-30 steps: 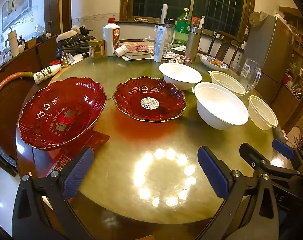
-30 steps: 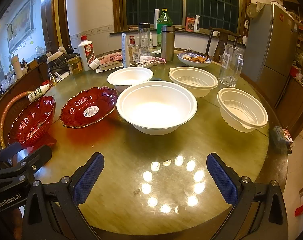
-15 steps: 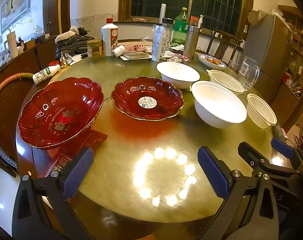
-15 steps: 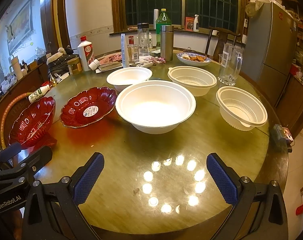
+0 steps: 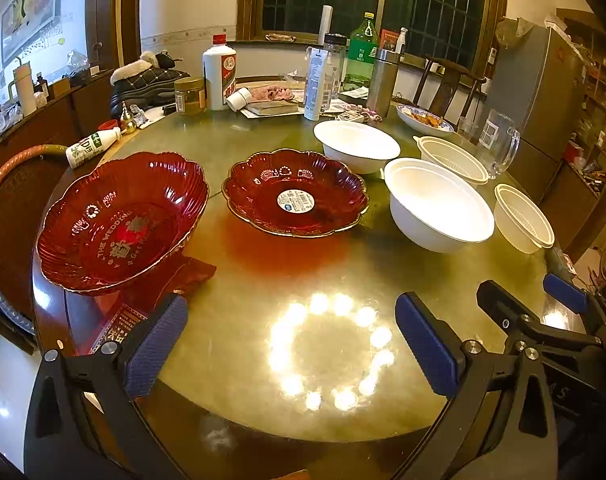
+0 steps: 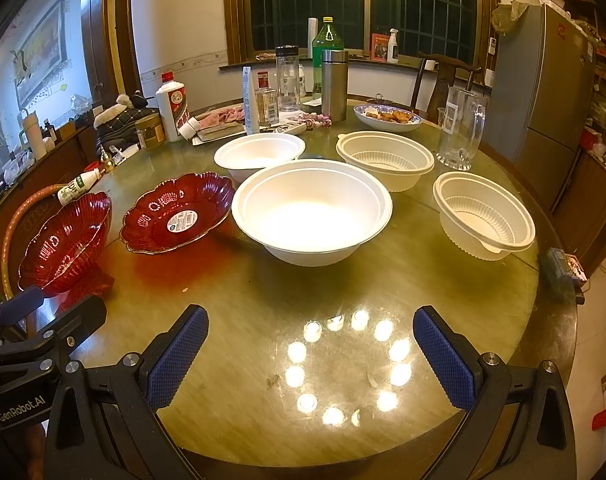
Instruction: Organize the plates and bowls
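So not much changed vs a sec ago: both views crept slightly closer to the dishes, nothing on the table (image 6: 483, 300) got touched, so I'd guess the task is still at the approach stage. Left gripper (image 5: 291, 344) and right gripper (image 6: 309, 356) both have jaws wide apart, holding nothing, hovering over the near edge. Big white bowl (image 6: 311, 212) sits mid-table right ahead of the right gripper, mouth up, round so no real long axis. Smaller white bowl (image 6: 259, 152) just behind it. Two ribbed plastic bowls (image 6: 385, 158) (image 6: 483, 216) to the right, also upright. Red stickered plate (image 5: 295, 194) lies flat; red footed dish (image 5: 121, 218) on the left tilts toward the cam. Prob stacking whites first, imo.
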Tool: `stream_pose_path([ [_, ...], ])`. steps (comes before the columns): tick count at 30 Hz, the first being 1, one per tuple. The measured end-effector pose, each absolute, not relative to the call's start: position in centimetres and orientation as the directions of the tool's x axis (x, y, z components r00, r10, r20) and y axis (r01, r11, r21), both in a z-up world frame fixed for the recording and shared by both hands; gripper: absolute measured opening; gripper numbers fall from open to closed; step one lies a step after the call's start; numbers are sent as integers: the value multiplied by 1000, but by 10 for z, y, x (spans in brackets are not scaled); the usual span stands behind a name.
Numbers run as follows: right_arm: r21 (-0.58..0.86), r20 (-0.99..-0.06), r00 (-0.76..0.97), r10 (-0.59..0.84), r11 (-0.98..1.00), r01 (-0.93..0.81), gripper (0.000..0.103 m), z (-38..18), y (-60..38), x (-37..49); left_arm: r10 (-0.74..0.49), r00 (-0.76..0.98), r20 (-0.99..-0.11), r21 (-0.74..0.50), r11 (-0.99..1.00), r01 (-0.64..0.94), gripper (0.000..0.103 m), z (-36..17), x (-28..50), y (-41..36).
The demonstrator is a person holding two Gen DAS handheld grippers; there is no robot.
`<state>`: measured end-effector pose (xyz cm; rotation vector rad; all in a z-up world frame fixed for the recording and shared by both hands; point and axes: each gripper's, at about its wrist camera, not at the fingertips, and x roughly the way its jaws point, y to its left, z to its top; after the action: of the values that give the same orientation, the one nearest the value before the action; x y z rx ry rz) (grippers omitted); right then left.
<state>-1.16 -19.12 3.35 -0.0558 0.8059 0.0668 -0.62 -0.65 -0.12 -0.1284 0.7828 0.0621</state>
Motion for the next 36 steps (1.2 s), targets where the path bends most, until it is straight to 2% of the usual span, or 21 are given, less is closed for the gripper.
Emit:
stream_pose_path([
  [24, -27, -720, 691, 54, 994, -107, 103, 38, -179, -11, 14, 713, -701, -96, 989, -114, 103, 3, -11, 2],
  [36, 14, -724, 675, 141, 982, -190, 103, 41, -147, -3, 53, 722, -690, -119, 976, -185, 103, 7, -23, 46],
])
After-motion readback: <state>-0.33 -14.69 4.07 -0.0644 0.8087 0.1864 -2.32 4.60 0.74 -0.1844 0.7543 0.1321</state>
